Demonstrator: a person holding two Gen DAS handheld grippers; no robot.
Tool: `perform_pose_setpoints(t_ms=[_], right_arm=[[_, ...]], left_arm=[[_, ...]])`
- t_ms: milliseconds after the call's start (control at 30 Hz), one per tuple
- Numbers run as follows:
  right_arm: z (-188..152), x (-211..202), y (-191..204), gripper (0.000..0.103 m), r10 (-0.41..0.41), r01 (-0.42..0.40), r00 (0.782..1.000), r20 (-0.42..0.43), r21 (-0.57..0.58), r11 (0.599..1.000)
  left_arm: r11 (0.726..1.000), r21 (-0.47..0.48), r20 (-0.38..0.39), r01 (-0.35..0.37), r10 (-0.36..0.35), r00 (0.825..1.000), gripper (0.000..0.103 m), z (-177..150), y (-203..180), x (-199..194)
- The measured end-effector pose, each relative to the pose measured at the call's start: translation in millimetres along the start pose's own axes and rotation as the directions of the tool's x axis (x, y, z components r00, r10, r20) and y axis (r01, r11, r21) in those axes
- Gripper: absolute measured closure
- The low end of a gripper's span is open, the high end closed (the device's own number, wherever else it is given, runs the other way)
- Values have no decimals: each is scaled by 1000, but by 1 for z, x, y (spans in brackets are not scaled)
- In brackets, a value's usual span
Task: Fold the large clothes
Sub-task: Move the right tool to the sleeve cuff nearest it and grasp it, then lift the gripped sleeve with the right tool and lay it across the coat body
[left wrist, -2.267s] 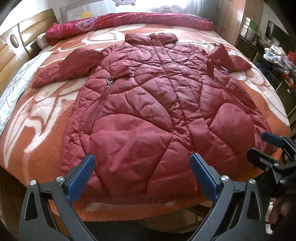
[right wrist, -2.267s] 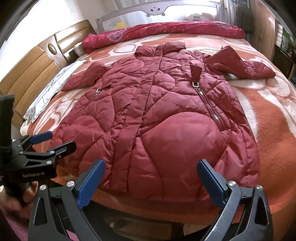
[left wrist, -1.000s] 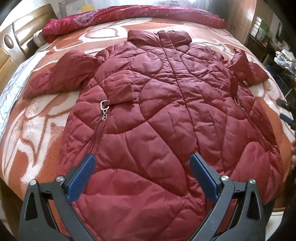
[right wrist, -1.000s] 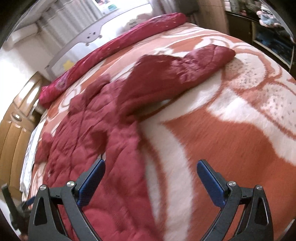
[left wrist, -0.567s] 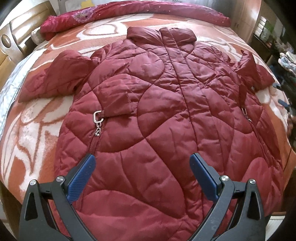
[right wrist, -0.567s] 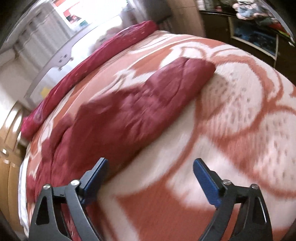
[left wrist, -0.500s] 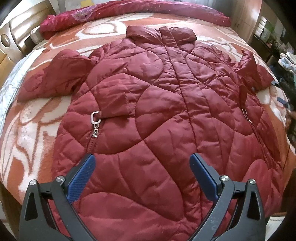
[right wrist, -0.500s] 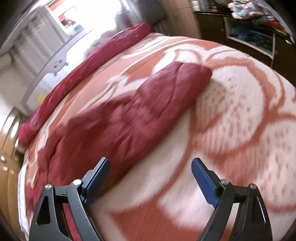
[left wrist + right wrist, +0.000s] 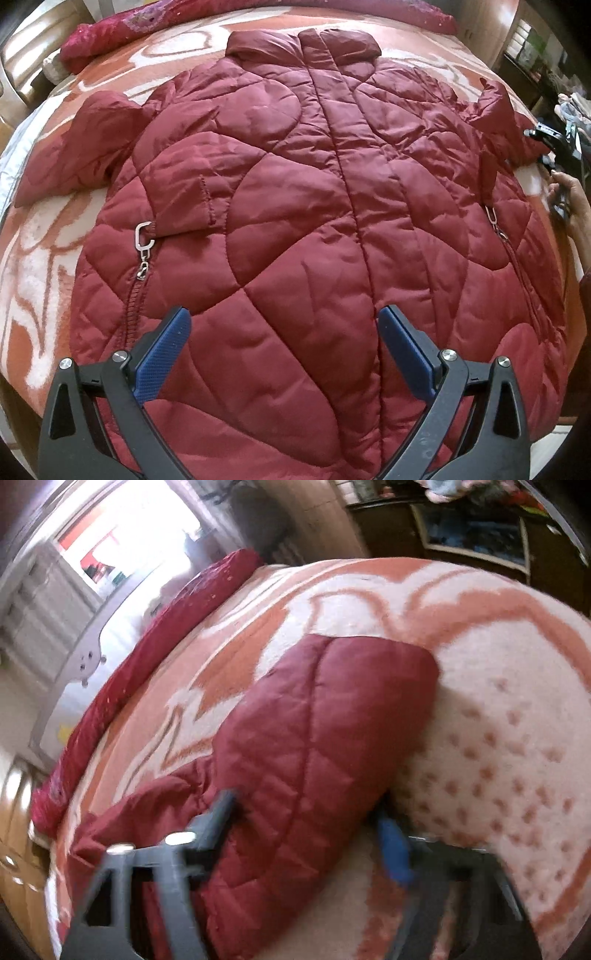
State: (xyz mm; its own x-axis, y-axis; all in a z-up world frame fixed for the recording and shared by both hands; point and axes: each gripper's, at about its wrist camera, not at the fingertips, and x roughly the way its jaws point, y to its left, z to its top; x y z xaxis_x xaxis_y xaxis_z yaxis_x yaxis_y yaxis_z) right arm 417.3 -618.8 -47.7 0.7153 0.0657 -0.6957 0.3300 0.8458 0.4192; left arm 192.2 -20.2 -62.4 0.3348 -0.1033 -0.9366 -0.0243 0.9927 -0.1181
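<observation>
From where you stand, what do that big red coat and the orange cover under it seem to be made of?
The coat looks like a smooth, slightly shiny synthetic shell, probably nylon or polyester, over puffy filling: light glints on its wrinkles and stitched lines divide it into swollen panels. Its zipper pull looks like polished metal. The blanket looks like soft, matte fleece or plush, with a fuzzy nap and no shine.

We saw a glossy quilted coat point(image 9: 295, 206) with metal zipper pulls point(image 9: 143, 240) on a fuzzy woven blanket point(image 9: 517, 709), beside textured blue finger pads point(image 9: 162, 354).
</observation>
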Motion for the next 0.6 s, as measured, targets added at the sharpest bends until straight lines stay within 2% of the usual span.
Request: perform_pose_setpoints(t_ms=[33,133,233,367,500,600], right_arm=[[-3,-2,0,84,14,-14,1000,-20,1,1000],[-9,-21,-1,94,52,-52,999,1,-9,999],[-8,-52,-1,95,102,-101,994,28,-34,994],[-24,-96,18,95,157,-151,986,50,-98,984],[-28,-126,59,95,237,-225,970,47,-179,958],[-34,-145,95,95,311,-298,950,21,-228,927]], left_arm=[[1000,0,-3,1,-1,1000,1,1,0,1],[1000,-1,1,4,-4,1000,1,1,1,0],[1000,-11,10,4,-4,1000,1,0,5,-1],[999,-35,17,10,-10,1000,1,-3,15,-5],[998,-53,27,19,-18,999,1,-5,24,-9],[998,-64,34,23,-21,999,1,-8,30,-13]])
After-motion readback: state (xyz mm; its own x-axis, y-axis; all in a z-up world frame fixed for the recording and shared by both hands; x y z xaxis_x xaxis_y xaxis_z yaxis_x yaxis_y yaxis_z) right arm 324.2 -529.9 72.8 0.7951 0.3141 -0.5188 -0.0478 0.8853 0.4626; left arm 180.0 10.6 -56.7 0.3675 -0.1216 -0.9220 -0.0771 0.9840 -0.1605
